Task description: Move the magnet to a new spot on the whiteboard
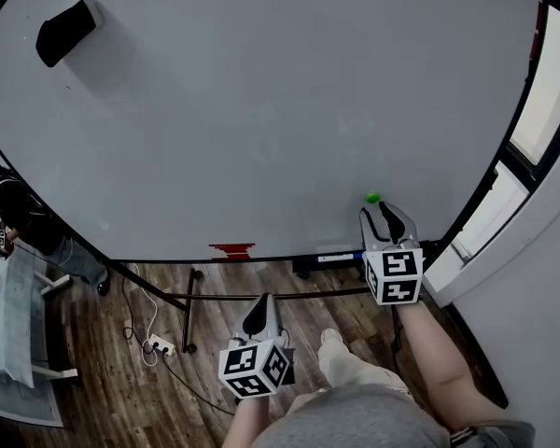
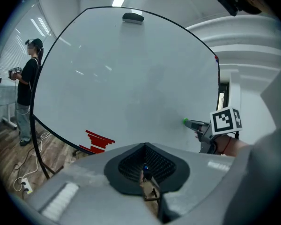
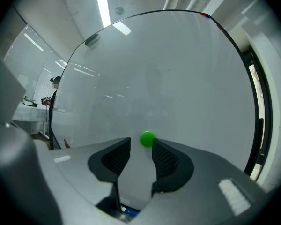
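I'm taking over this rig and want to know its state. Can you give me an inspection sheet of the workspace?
Surface: whiteboard, mostly blank, red marks at its lower edge.
Job's things: green magnet stuck on the board, low on the right.
Clutter: black eraser near the board's top edge.
Grippers: right gripper open, magnet just beyond its tips, not clamped; left gripper shut, empty, held away from the board.
Cables: power strip with cords on the wood floor.
Surroundings: a person standing at the left; window at the right.
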Demonstrator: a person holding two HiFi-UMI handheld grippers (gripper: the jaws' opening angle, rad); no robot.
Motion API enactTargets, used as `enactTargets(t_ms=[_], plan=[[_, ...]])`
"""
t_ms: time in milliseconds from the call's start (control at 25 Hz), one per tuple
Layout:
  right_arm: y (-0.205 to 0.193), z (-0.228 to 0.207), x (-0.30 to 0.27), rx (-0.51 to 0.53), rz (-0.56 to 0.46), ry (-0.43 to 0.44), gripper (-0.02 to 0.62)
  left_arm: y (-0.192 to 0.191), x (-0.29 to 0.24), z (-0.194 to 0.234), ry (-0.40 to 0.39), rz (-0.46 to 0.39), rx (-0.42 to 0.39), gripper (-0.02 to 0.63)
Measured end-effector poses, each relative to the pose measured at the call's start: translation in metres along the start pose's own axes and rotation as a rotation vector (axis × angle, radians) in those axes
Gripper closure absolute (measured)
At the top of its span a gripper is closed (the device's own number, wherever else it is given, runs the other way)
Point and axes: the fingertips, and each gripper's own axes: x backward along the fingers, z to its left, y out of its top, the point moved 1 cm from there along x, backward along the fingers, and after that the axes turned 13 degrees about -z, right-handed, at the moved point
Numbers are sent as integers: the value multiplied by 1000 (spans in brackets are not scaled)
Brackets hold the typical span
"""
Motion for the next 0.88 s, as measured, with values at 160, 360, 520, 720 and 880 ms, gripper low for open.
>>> enactTargets(t_ms=[160, 360, 520, 720, 880], plan=[[-5, -5, -6, -6, -1, -15, 449, -1, -7, 3, 2, 8, -6, 601], [-6, -8, -14, -11, -9, -27, 449, 0, -17, 5, -1, 12, -13, 601], [-4, -9, -19, -6, -18, -49, 449, -1, -22, 2, -10, 18, -19, 601], [-5, -11, -19, -1, -28, -89, 465, -3, -24, 4, -6, 23, -19, 601], [-4, -11, -20, 0, -31, -98, 466, -1, -26, 7, -1, 20, -19, 601]])
